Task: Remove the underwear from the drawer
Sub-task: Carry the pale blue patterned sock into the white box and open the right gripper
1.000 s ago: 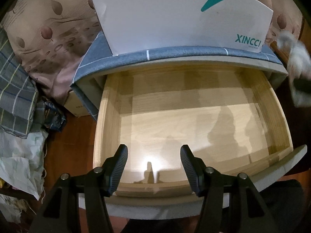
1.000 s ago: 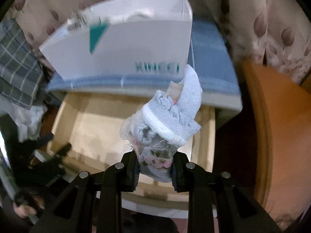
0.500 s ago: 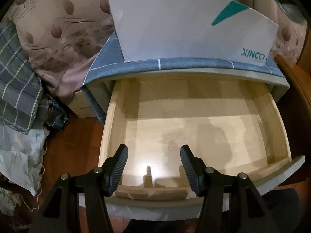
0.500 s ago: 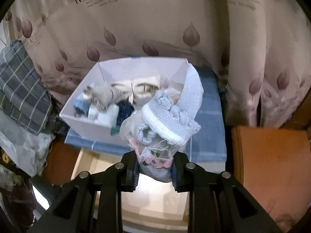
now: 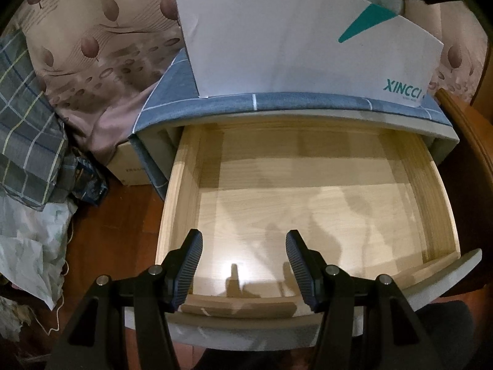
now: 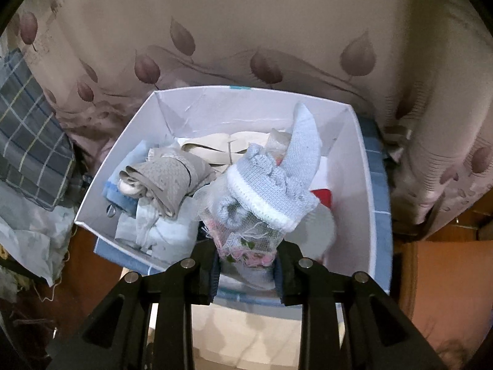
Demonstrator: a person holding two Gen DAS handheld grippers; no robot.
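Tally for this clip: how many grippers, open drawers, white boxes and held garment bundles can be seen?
Black two-finger grippers: 2 (left, right)
Open pale wooden drawer: 1
White cardboard box: 1
Held light-blue knit garment bundle: 1
Total: 5

The bundle (image 6: 265,191) between my black right fingers (image 6: 285,273) is pale blue knit with a white band, over white mesh edged in pink. Below sits a white box (image 5: 308,46) with a teal triangle, on blue cloth (image 5: 215,106) crossed by thin white lines. The drawer (image 5: 308,191) is light wood; the curtain (image 6: 246,30) is beige with mauve leaves.
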